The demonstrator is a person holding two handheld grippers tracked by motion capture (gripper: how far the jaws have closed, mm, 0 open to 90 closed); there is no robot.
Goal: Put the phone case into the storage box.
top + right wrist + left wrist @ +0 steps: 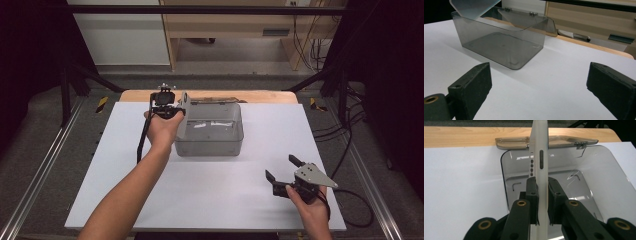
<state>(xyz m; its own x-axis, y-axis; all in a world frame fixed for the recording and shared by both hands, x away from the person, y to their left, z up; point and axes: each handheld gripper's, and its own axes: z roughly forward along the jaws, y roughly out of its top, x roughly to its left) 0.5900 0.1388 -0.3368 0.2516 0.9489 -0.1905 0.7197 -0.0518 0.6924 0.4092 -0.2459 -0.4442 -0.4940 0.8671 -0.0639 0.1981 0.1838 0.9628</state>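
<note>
A smoky clear plastic box [210,142] stands open at the back middle of the white board, its hinged lid [511,141] folded back behind it. My left gripper [172,109] hovers over the box's left rim, shut on a thin frosted white phone case [539,157] held upright and edge-on, with its pads [532,187] pressing both faces. In the right gripper view the case's lower corner [471,7] hangs just above the box [499,45]. The inside of the box looks empty. My right gripper [282,167] stands open near the front right, nothing between its jaws.
The white board [225,200] lies on a wooden table whose edge [265,96] shows behind the box. Black cables [350,150] trail along the right side. A wooden cabinet [230,25] stands on the floor beyond the table.
</note>
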